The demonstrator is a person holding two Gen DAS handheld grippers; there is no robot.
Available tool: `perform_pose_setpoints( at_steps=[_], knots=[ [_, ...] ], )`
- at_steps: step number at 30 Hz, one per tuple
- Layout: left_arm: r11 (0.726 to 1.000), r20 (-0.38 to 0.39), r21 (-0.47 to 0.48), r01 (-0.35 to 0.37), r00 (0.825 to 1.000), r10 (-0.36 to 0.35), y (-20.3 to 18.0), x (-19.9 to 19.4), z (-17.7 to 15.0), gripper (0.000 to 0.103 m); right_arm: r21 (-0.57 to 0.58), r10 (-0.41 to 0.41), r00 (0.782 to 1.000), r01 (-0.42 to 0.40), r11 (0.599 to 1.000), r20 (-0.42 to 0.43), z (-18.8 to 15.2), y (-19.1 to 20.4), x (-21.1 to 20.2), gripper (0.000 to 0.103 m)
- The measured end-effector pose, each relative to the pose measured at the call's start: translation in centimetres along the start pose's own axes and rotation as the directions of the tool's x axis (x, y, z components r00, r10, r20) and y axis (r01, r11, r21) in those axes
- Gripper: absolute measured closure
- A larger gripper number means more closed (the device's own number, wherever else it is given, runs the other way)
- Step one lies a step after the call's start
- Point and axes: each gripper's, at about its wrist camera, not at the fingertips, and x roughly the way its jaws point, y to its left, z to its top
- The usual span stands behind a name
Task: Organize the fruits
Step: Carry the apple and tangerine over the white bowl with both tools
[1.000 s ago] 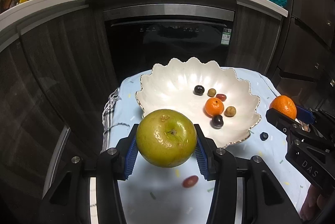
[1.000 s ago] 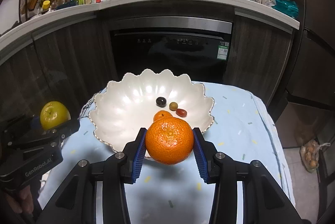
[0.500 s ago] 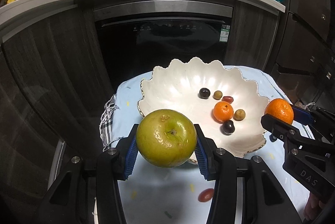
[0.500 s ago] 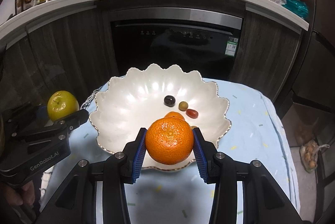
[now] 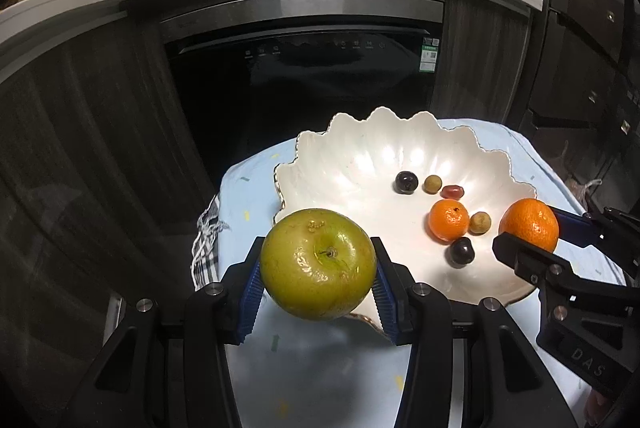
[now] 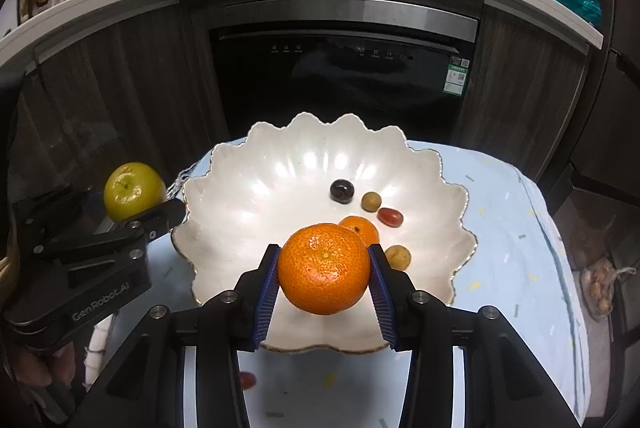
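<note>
- My left tongs (image 5: 318, 264) were clamped on the green apple (image 5: 318, 264), both blue pads pressed against its sides, stem end facing back at me.
- My right tongs (image 6: 324, 268) were clamped the same way on the large orange (image 6: 324, 268), held clear of everything below it.
- The white scalloped bowl (image 6: 256, 188) lay ahead of and below both tongs, on the blue cloth (image 6: 516, 228) over the worktop.
- From the right tongs, the bowl's hollow lay straight ahead and beneath the orange; its near rim ran under my fingers, so I judged a short lowering would set the fruit inside.
- From the left tongs, the bowl (image 5: 360, 164) lay ahead and off to the right. The apple hung over the bowl's near left rim rather than its middle, so I judged this hand needed to travel forward and rightward before letting go.
- The right hand was therefore the nearer to a good drop spot.
- Already in the bowl, ahead of the right tongs: a small orange (image 6: 362, 228) just behind the held one, a dark grape (image 6: 342, 190), a red grape (image 6: 390, 217), and two tan round fruits (image 6: 371, 201).
- These sat right of the bowl's centre, leaving its left half bare; I judged that the sensible place for the apple.
- One red grape (image 6: 247, 380) lay on the cloth under my right tongs, outside the bowl, not yet gathered.
- Being round, both fruits might roll on the sloped wall once released.
</note>
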Motion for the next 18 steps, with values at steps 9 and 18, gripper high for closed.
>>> perform_pose_setpoints(
  at_steps=[9, 18],
  knots=[
    [0.999, -0.012, 0.040, 0.026, 1.000, -0.026, 0.3, 1.6, 0.8, 0.055, 0.012, -0.005, 0.999, 0.006, 1.000, -0.034, 0.2, 0.5, 1.3, 0.059],
    [0.998, -0.068, 0.031, 0.054, 0.996, -0.052, 0.4, 2.9, 0.5, 0.055, 0.008, 0.023, 0.996, -0.022, 1.000, -0.082, -0.4, 1.2, 2.5, 0.059]
  ],
)
